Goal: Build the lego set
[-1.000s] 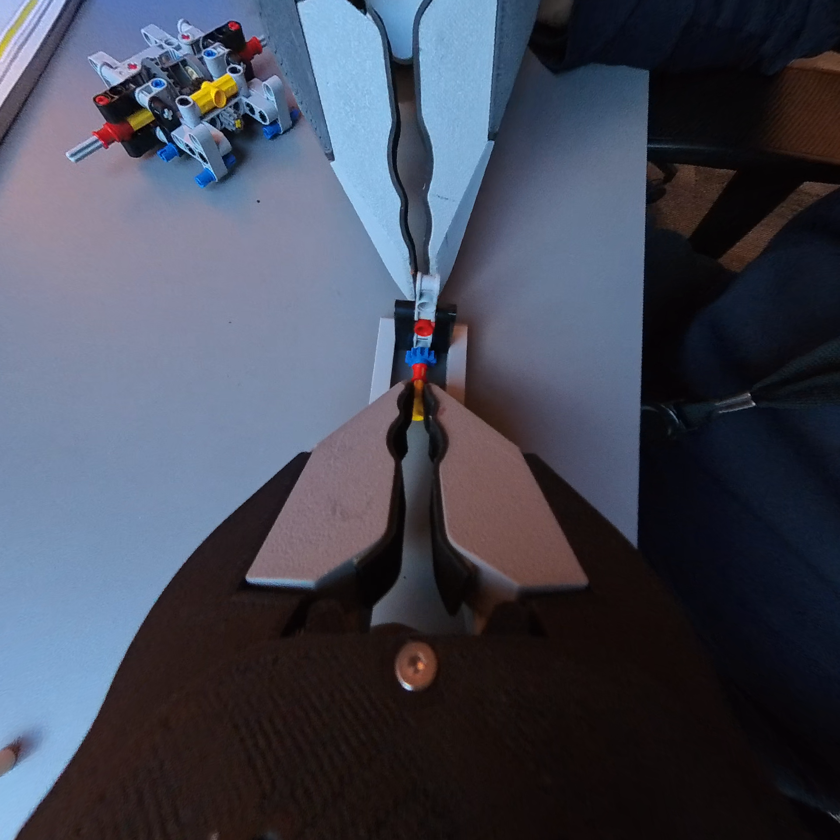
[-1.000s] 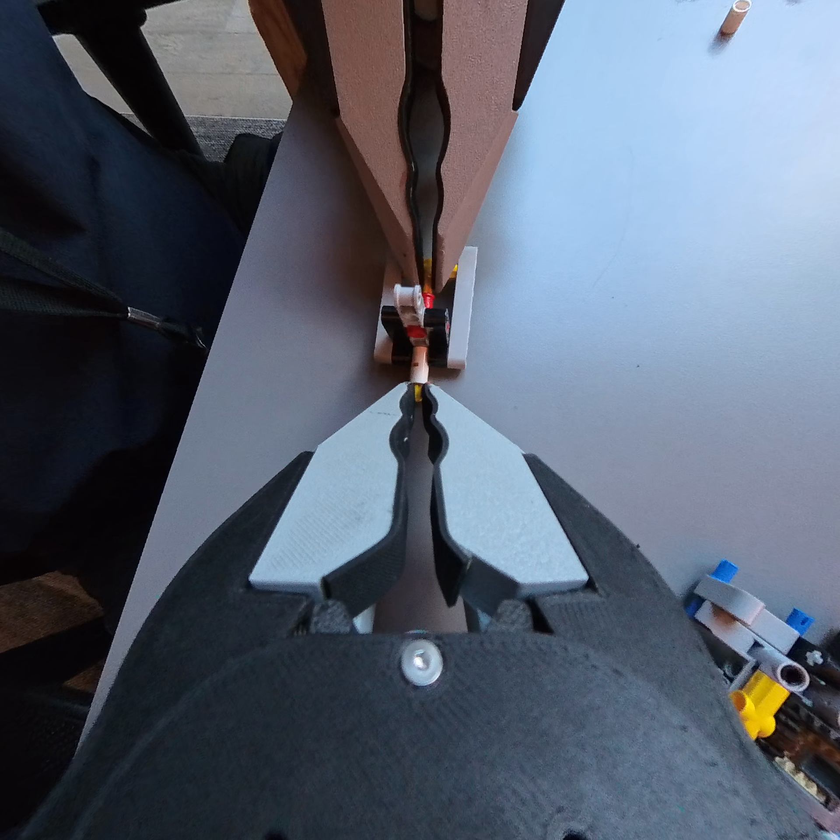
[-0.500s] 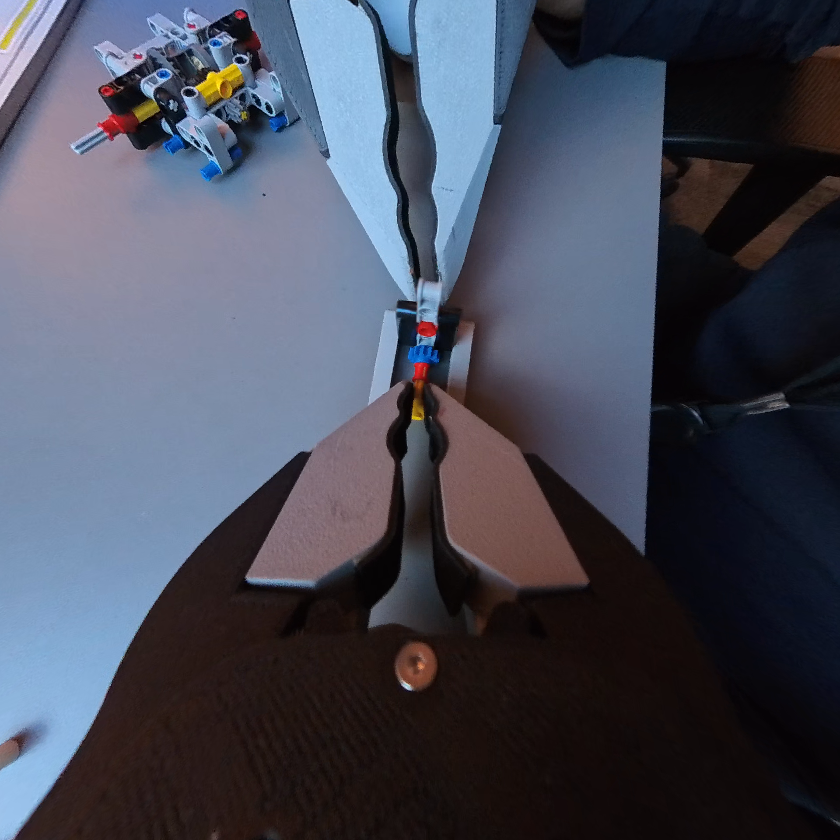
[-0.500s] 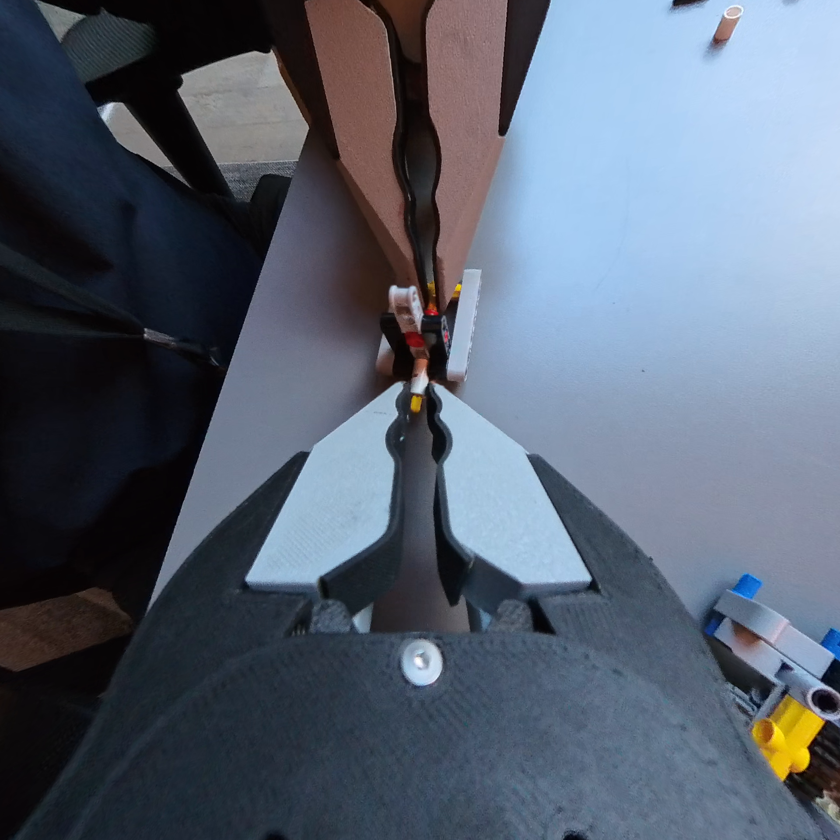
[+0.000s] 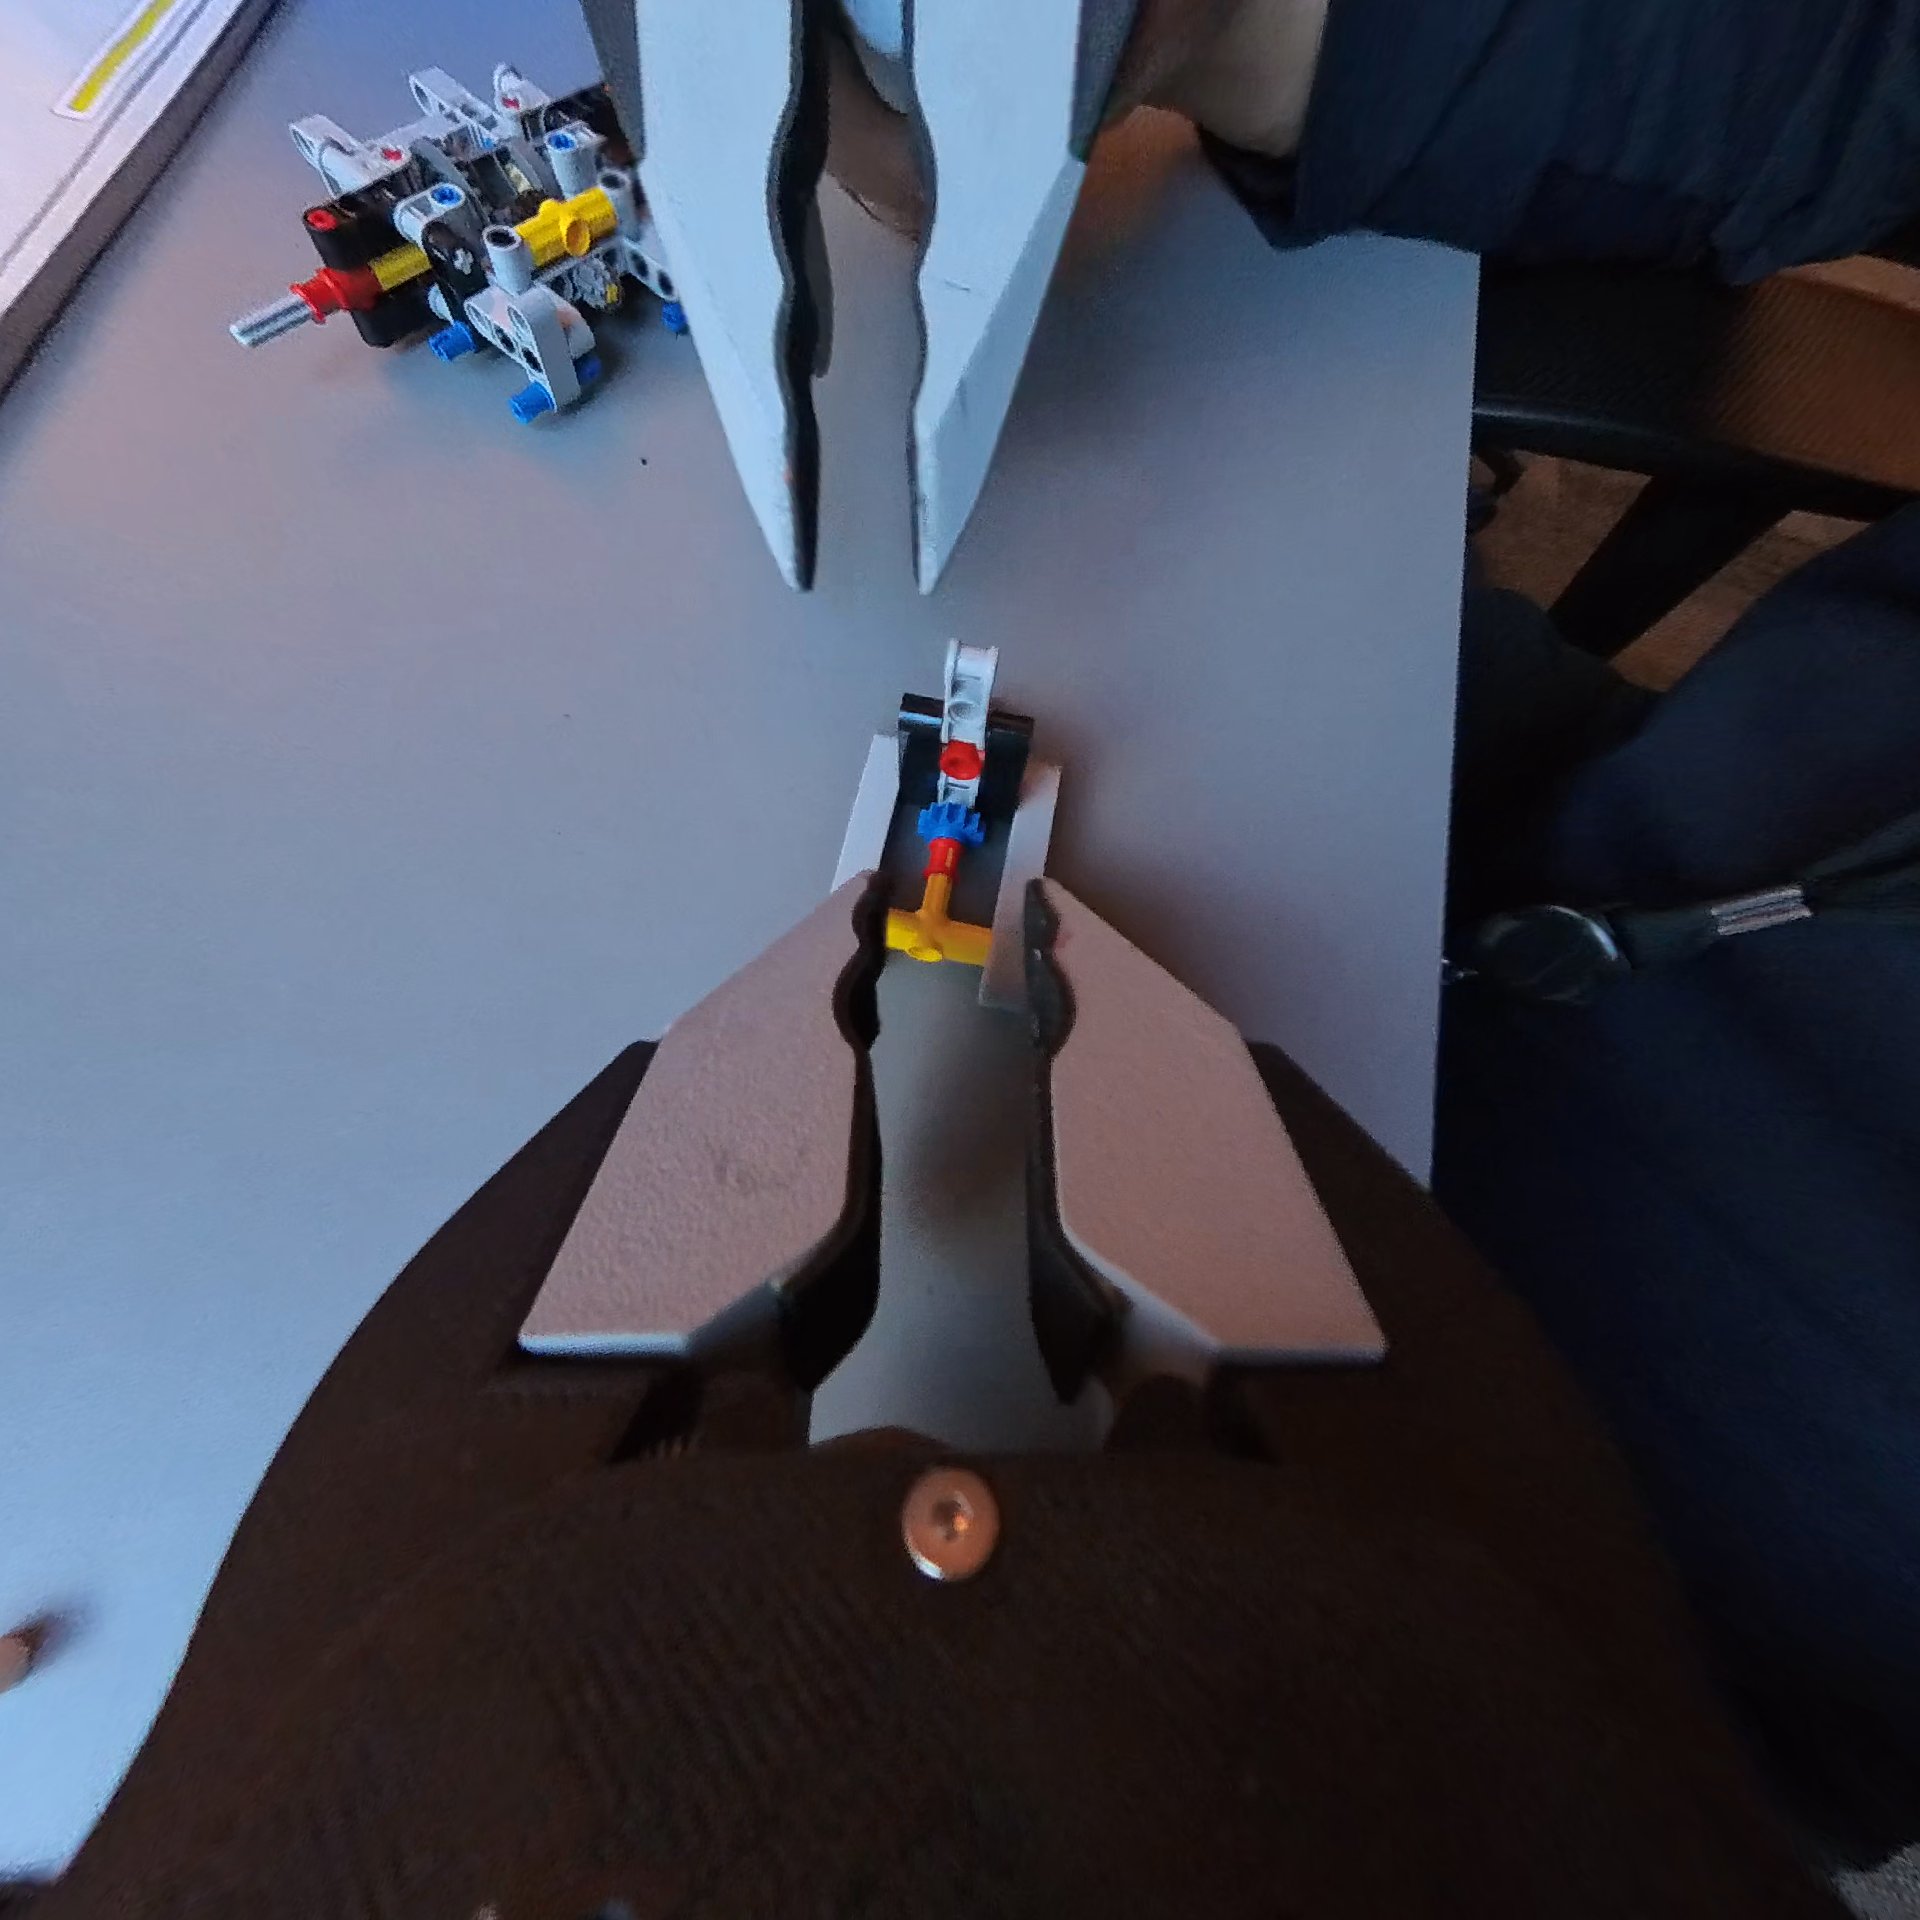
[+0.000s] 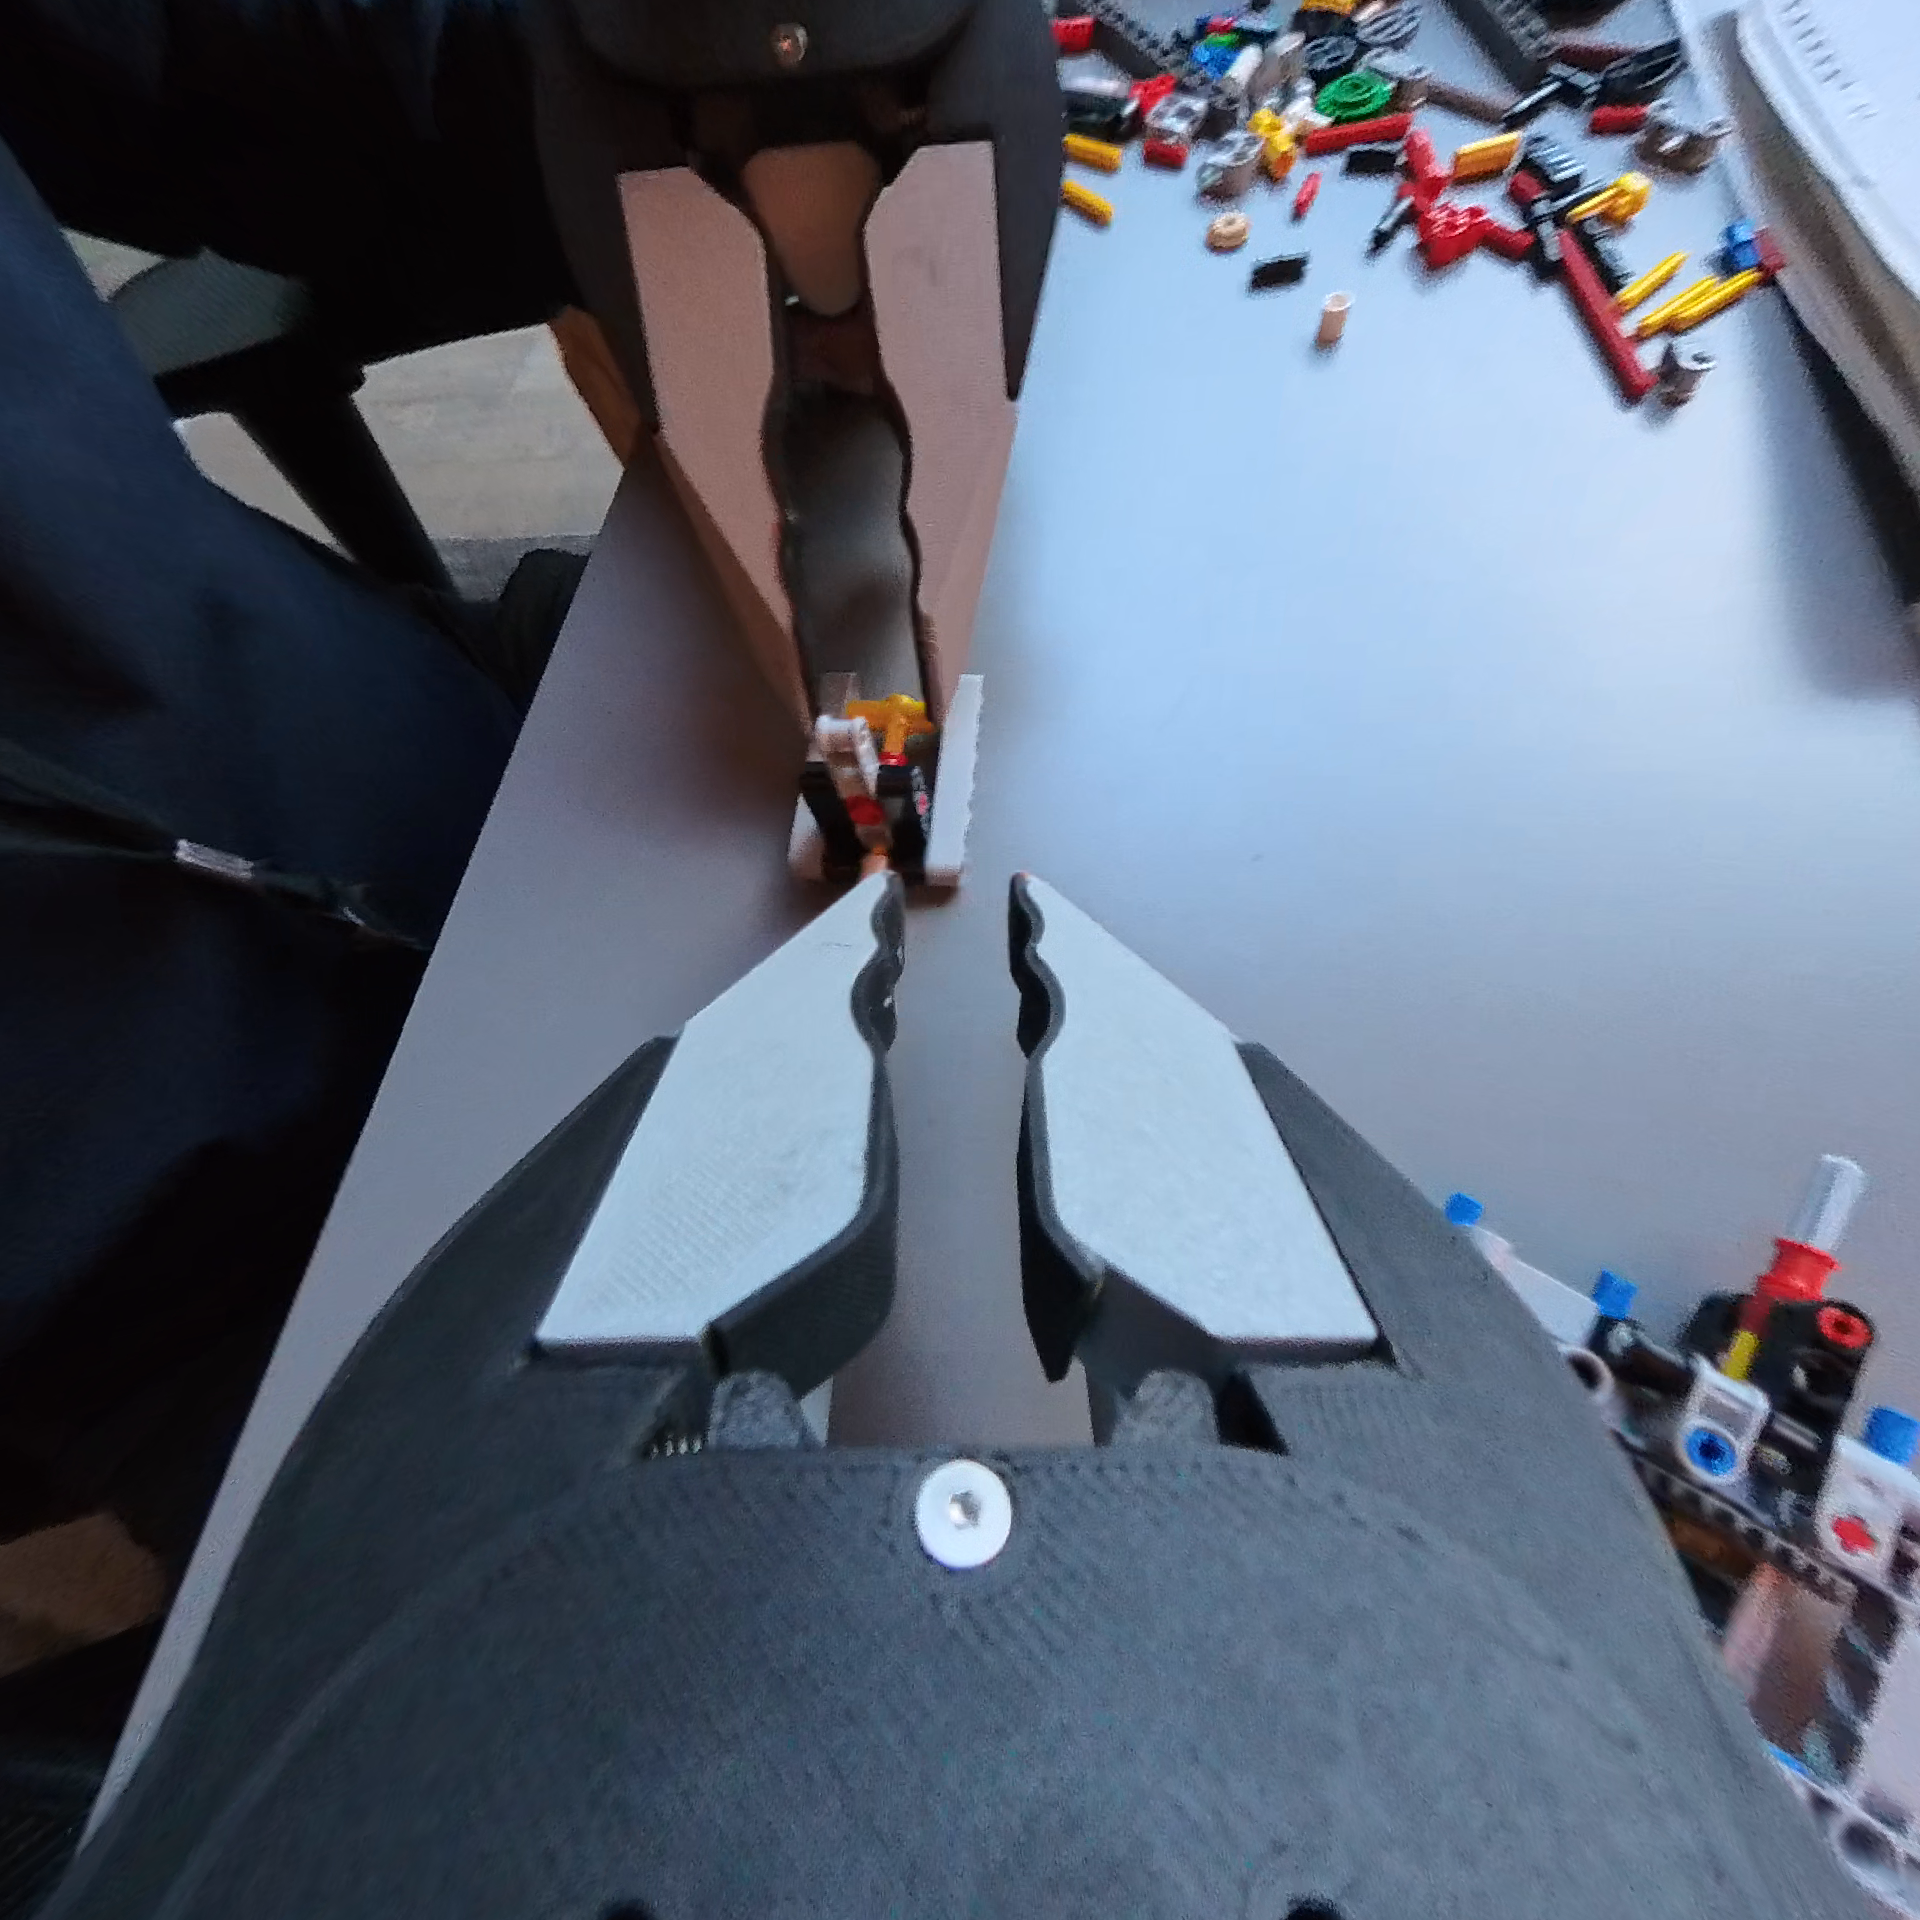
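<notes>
Left wrist view – left claw (image 5: 951, 914): jaws parted, pressing on nothing; the yellow T-piece (image 5: 933, 932) of a small brick assembly (image 5: 954, 790) lies between the tips, with a gap on its right side.
Left wrist view – assembly: sits on the grey counter (image 5: 416, 831) near its edge; white side plates, black frame, blue gear (image 5: 951, 824), red bushes in a line.
Left wrist view – right claw (image 5: 862, 582): parted too, hanging just beyond the assembly's far end, apart from it.
Left wrist view – farther off: a larger brick model (image 5: 468, 249) at upper left.
Right wrist view – right claw (image 6: 956, 894): open and bare, its left tip just beside the assembly (image 6: 883, 790).
Right wrist view – surroundings: loose brick parts (image 6: 1403, 135) scattered far across the counter; the larger model (image 6: 1766, 1403) at lower right.
Step, as I judge it: both claws stand released, the assembly resting on its own.
</notes>
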Demonstrator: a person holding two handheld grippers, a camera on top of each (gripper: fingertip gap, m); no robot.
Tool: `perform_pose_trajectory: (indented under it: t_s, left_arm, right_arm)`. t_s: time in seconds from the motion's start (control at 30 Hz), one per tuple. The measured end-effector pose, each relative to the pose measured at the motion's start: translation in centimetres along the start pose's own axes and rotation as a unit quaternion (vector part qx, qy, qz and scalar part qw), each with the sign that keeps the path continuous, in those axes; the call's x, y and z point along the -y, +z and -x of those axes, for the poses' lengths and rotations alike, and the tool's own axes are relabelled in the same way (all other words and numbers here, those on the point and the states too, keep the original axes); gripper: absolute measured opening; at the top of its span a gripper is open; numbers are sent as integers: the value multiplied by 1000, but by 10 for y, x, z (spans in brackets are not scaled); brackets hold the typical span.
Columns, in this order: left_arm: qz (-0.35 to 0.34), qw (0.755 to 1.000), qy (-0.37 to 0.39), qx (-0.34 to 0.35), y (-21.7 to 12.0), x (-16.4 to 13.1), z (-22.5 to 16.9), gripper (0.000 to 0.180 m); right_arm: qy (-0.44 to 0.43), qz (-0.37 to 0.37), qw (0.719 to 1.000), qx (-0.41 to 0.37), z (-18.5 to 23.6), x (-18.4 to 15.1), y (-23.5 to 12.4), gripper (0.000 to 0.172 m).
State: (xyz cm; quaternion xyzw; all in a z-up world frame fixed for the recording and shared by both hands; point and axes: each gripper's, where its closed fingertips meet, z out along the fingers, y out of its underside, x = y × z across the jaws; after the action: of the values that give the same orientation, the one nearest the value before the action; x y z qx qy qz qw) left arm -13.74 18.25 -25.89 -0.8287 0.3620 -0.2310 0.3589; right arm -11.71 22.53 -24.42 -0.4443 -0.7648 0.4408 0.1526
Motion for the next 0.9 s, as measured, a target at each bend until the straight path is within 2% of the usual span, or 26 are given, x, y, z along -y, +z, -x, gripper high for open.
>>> perform_pose_trajectory:
  t_s: [0.3, 0.47, 0.67, 0.8, 0.9]
  left_arm:
    - [-39, 999, -2, 35, -22, 16, 7, 31]
    - [-70, 992, -16, 103, -31, 13, 33, 38]
    - [-117, 977, -29, 178, -47, 11, 65, 56]
    - [-129, 974, -15, 185, -51, 13, 67, 48]
    - [-128, 978, -19, 161, -49, 13, 64, 48]
  right_arm:
    - [2, -61, 995, -82, -30, 11, -18, 18]
    - [6, -62, 988, -138, -50, 6, -26, 24]
    - [-1, -61, 982, -180, -61, 6, -32, 24]
    - [6, -64, 980, -187, -66, 4, -35, 24]
    - [10, -73, 980, -187, -68, 5, -38, 23]
